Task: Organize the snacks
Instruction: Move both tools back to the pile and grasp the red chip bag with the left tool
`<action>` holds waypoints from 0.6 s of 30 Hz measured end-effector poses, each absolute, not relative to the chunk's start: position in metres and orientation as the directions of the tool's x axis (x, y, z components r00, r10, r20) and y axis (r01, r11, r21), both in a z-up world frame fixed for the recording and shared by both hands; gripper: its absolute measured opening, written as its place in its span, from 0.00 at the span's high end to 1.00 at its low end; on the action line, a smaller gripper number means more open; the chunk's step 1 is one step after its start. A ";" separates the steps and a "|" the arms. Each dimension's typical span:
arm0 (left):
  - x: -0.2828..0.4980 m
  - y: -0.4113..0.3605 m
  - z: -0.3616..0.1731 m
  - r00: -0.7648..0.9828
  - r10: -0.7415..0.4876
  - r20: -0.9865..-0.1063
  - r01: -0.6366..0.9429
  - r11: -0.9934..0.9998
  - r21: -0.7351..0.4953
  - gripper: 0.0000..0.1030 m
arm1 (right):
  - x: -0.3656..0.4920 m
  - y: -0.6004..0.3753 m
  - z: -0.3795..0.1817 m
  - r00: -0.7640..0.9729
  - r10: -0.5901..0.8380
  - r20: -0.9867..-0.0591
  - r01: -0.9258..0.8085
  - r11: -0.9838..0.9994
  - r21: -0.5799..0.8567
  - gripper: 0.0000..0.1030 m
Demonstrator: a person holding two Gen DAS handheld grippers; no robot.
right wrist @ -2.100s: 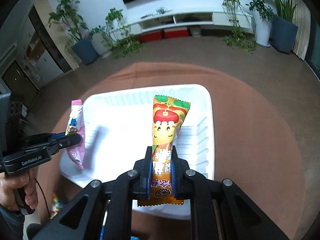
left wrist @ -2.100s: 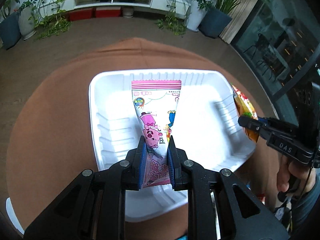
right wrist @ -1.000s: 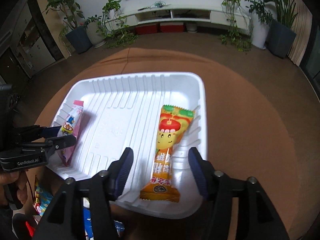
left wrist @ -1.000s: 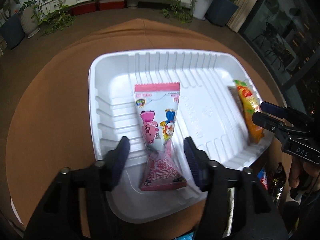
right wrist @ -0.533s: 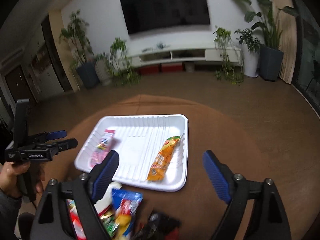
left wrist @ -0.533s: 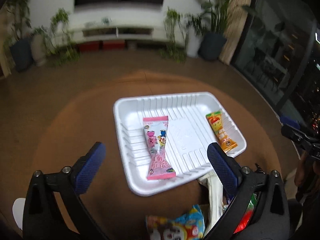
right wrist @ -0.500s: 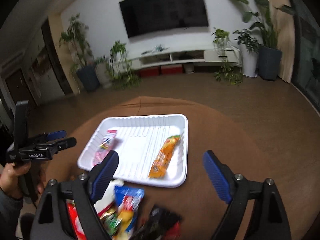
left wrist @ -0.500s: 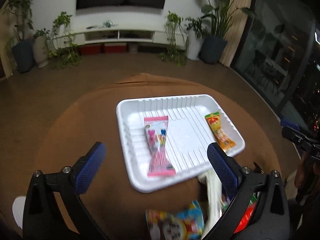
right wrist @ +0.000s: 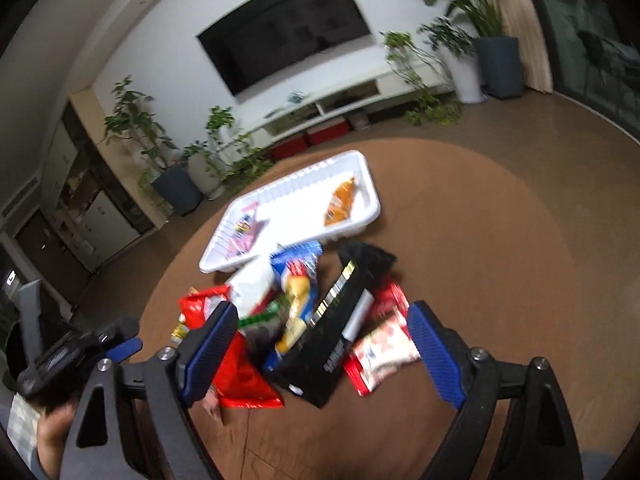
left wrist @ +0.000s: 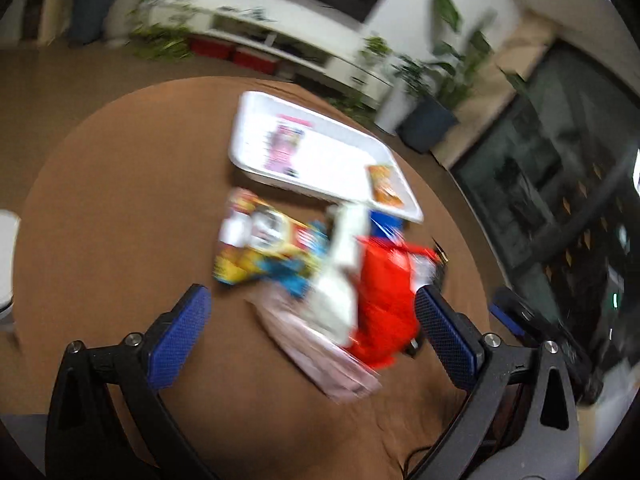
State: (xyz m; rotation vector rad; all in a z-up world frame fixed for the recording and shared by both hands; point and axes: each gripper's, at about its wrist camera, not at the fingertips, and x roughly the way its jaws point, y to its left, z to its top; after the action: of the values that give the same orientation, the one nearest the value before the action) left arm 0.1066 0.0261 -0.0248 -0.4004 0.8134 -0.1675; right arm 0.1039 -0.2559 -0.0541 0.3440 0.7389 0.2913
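The left claw (left wrist: 312,340) stands spread as wide as it goes, its blue pads (left wrist: 178,336) well apart and gripping nothing; the jaws have just been opening. The right claw (right wrist: 320,348) is also wide open and empty, its jaws having just been opening as well. Both hang above a loose heap of snack packets (right wrist: 304,328) lying on the round brown surface (right wrist: 480,280): a red bag (left wrist: 384,300), a black packet (right wrist: 340,320), a yellow and blue packet (left wrist: 268,244), a white one (left wrist: 340,276) and a red and white one (right wrist: 380,348), overlapping each other. The left wrist view is blurred, so finer print cannot be read.

Just beyond the heap sits the white tray (right wrist: 360,160), its near edge touching or overlapping the farthest packets. Inside it lie two snacks, well apart: a pink packet (right wrist: 246,228) toward the left end and an orange packet (right wrist: 340,200) toward the right end.

In the right wrist view the left claw's body shows at the lower left, held by a hand (right wrist: 52,432).

Beyond the surface lies a brown floor, a low white TV bench (right wrist: 340,104) with red boxes beneath, a dark wall screen (right wrist: 288,24), and potted plants (right wrist: 460,40) on both sides.
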 end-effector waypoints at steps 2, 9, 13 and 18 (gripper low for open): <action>0.106 0.005 -0.024 0.670 -0.277 -0.689 0.031 0.937 -0.347 0.01 | 0.100 -0.253 -0.060 0.692 0.366 -0.622 -0.133 0.912 0.389 0.21; 0.099 -0.034 -0.016 0.685 -0.216 -0.696 0.054 0.968 -0.247 0.01 | 0.089 -0.254 -0.069 0.701 0.353 -0.619 -0.130 0.918 0.376 0.21; 0.110 -0.049 -0.016 0.681 -0.198 -0.705 0.053 0.974 -0.221 0.01 | 0.085 -0.259 -0.064 0.728 0.324 -0.604 -0.113 0.926 0.361 0.21; 0.128 -0.059 -0.025 0.665 -0.165 -0.729 0.037 0.981 -0.188 0.04 | 0.085 -0.265 -0.064 0.738 0.304 -0.603 -0.089 0.929 0.359 0.21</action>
State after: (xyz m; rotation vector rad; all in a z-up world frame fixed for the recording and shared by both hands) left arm 0.1283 -0.0587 -0.0249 -0.1625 0.8366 -0.1144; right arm 0.0850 -0.2649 -0.0641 0.3184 0.7113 0.2199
